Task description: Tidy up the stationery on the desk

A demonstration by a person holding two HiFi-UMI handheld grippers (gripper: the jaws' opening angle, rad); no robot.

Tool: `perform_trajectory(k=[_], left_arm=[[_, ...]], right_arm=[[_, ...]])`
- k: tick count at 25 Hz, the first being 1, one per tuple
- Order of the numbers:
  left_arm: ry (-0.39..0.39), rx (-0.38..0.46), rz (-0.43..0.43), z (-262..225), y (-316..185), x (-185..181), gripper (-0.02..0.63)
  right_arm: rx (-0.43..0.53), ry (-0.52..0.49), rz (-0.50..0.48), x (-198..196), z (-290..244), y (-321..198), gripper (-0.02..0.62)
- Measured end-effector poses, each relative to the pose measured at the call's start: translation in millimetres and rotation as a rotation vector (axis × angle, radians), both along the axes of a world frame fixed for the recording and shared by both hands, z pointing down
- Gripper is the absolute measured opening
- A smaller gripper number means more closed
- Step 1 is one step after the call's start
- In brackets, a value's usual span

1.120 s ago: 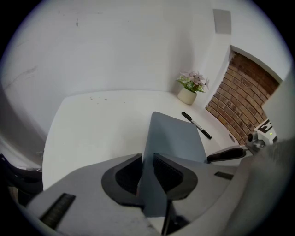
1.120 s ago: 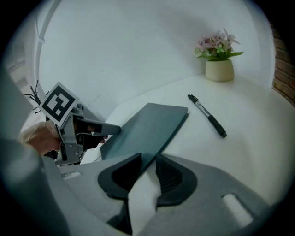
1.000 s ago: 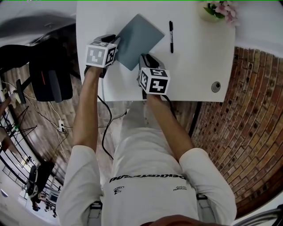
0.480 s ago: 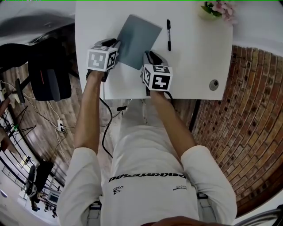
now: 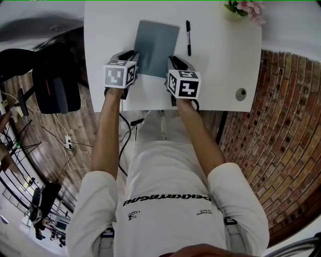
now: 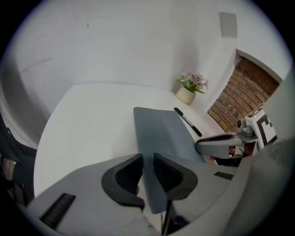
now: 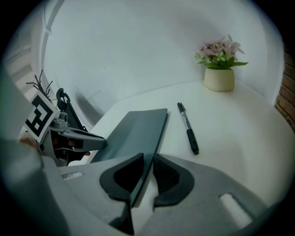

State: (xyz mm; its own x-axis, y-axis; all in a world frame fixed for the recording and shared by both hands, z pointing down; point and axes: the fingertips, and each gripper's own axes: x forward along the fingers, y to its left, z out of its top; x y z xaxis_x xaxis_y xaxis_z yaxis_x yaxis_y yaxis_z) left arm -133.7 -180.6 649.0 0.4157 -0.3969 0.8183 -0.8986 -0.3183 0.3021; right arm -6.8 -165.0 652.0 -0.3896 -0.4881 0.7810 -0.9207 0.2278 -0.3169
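Notebook's rotated: the slate-grey thin rectangular notebook (image 5: 156,46) sat diagonal a second ago and now lies squared up, long sides running away from me, near the middle of the white desk (image 5: 220,65). Both hands shifted along with it. Left gripper (image 5: 131,56) is clenched on the notebook's near left corner; in the left gripper view the cover (image 6: 161,133) fills the gap between the pads of the left gripper (image 6: 147,161). Right gripper (image 5: 173,63) has the near right edge; its jaws have just been closing, and the right gripper view shows that gripper (image 7: 147,159) with both pads against the edge of the notebook (image 7: 133,131), so I read that as a grip too. The near edge I can't see under the grippers in the head view. Just right of the notebook, not touching, lies a black capped marker pen (image 5: 188,37), roughly parallel to its long side; same pen shows in the left gripper view (image 6: 188,121) and the right gripper view (image 7: 188,128). Further out, at the far right corner, a cream pot of pink flowers (image 5: 241,9) stands upright against the white wall (image 7: 138,55). Round grey cable grommet (image 5: 241,94) near the desk's right front edge. Brick surface (image 5: 281,130) off to the right, black office chair (image 5: 55,85) to the left.
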Motion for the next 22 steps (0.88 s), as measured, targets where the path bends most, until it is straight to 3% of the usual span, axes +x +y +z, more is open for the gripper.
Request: perform_trajectory(k=[11, 22], left_arm=[[0.018, -0.006, -0.037, -2, 28, 14, 0.075], [0.042, -0.017, -0.066, -2, 48, 25, 0.075]], right_arm=[[0.013, 0.052, -0.055, 16, -1, 7, 0.064], [-0.011, 0.039, -0.041, 27, -1, 18, 0.055]])
